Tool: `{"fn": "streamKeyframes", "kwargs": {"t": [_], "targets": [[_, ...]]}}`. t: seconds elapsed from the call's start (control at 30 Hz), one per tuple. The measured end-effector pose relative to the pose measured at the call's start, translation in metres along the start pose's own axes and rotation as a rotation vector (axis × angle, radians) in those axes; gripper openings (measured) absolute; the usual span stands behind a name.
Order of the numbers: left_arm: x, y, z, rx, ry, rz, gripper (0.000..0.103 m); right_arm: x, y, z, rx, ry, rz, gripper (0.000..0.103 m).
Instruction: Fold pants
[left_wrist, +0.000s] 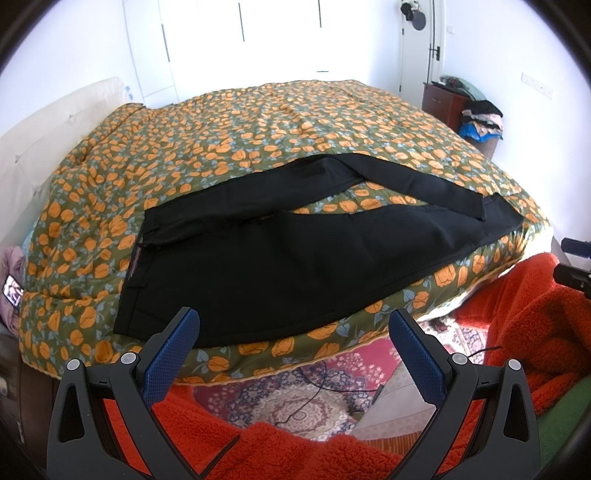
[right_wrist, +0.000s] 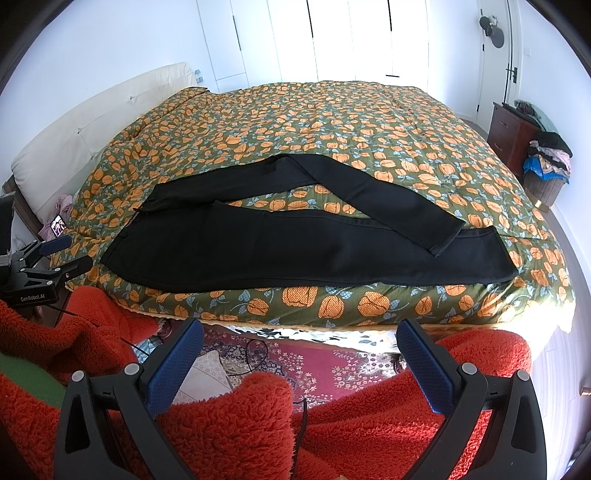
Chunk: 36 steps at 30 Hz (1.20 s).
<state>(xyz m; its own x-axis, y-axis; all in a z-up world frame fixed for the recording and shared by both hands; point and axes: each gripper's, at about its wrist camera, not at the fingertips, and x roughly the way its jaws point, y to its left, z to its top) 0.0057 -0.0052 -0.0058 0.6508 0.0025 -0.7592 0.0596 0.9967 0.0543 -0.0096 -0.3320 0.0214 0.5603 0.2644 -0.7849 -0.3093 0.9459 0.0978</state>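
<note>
Black pants (left_wrist: 280, 254) lie spread on the flowered quilt (left_wrist: 258, 122) near the bed's front edge, waistband at the left, legs running right, with the far leg crossing over the near leg's cuff end. They also show in the right wrist view (right_wrist: 295, 251). My left gripper (left_wrist: 293, 325) is open and empty, held just off the bed's front edge below the waist part. My right gripper (right_wrist: 301, 332) is open and empty, off the bed edge below the legs. The left gripper also shows at the left of the right wrist view (right_wrist: 55, 254).
The quilt (right_wrist: 332, 122) covers a large bed with a cream headboard (left_wrist: 44, 147) at the left. A phone (left_wrist: 13, 290) lies at the left bed edge. A patterned rug (left_wrist: 295, 398) with a cable lies below. A dresser (right_wrist: 511, 129) and a laundry basket (right_wrist: 546, 173) stand at the right.
</note>
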Motion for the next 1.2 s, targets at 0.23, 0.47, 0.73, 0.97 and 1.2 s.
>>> {"fn": "streamKeyframes", "kwargs": {"t": [0.23,0.47,0.73,0.97,1.2], "targets": [[-0.004,0.006,0.0,-0.003,-0.023,-0.012,0.102,-0.005,0.005,-0.002,-0.022,-0.016,-0.017,0.103],[-0.001,0.002,-0.001,0.018,-0.019,-0.016,0.102,-0.009,-0.003,-0.002,0.011,-0.024,-0.017,0.103],[0.002,0.001,-0.004,0.016,-0.008,-0.011,0.102,-0.006,-0.006,0.0,0.024,-0.019,-0.017,0.103],[0.003,-0.001,-0.005,0.022,-0.007,-0.012,0.102,-0.003,-0.014,0.003,0.049,-0.014,-0.045,0.103],[0.012,0.012,0.005,0.005,-0.019,0.062,0.102,0.013,-0.019,0.019,-0.011,0.055,-0.243,0.103]]}}
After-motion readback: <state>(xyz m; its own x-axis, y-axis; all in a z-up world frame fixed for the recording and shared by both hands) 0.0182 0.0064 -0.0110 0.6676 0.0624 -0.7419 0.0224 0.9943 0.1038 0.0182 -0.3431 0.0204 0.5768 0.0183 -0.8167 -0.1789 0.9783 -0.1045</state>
